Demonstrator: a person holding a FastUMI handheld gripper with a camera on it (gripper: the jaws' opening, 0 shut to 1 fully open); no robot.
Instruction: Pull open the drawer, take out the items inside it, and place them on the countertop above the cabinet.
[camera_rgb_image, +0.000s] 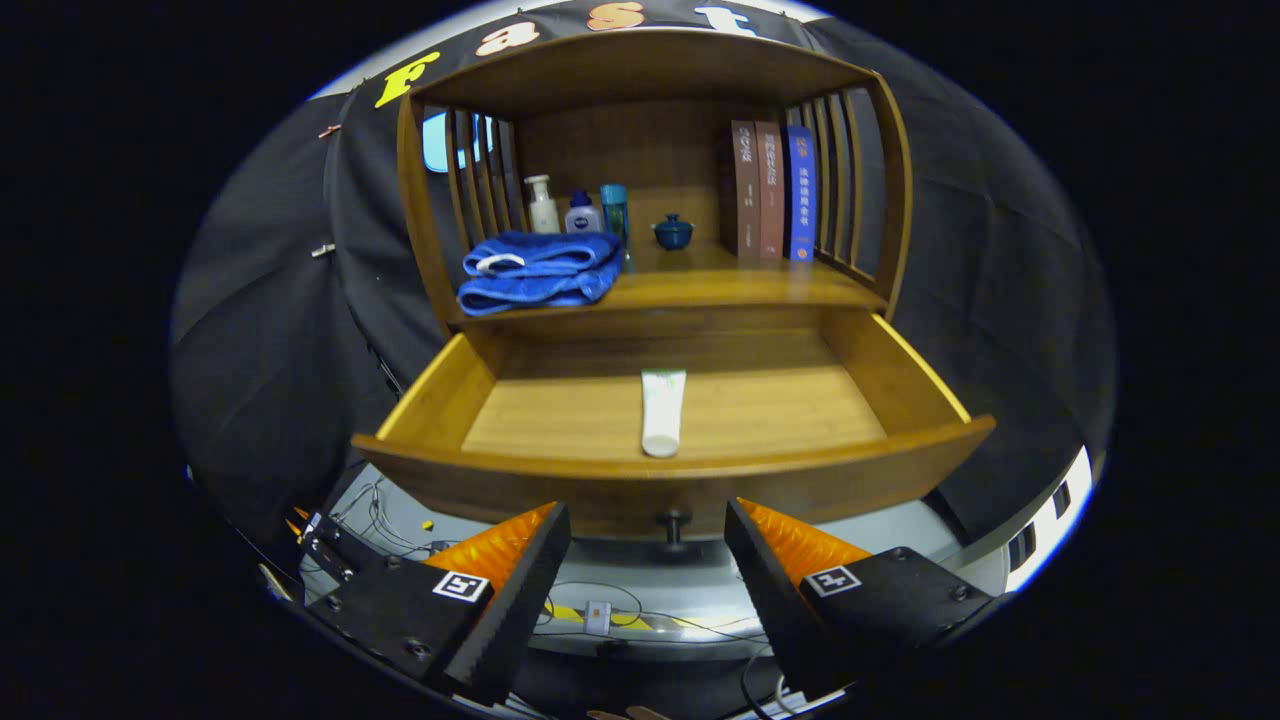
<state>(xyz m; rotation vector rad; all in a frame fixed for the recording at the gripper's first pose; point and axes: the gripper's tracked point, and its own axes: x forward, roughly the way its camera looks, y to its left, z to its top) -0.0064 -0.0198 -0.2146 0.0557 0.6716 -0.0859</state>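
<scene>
Wooden cabinet (655, 70) fills the space ahead: an open-fronted hutch with slatted sides, the countertop (700, 288) forming its shelf floor, the drawer (520, 478) below it.

Drawer is pulled well out toward the gripper, front panel bowed, round dark knob (673, 524) at the middle of the front, just ahead of the gap between the fingers.

Drawer contents: one white tube (663, 410) lying flat on the drawer floor near the centre, long axis running front to back, cap end toward the drawer front. Rest of the drawer floor is bare wood.

On the countertop, left: folded blue towel (540, 270) in two layers, at the front edge. Behind it, a row of three toiletry bottles (578, 210) against the slats. Centre: small dark blue lidded pot (673, 232). Right: three books (770, 190) standing upright, spines out, leaning against the right-hand slats.

Gripper (648, 540): fingers spread wide, nothing between them, not touching the drawer; tips sit below and short of the drawer front, either side of the knob.

Below the fingers: pale floor with loose cables (600, 600) and a strip of yellow-black tape
</scene>
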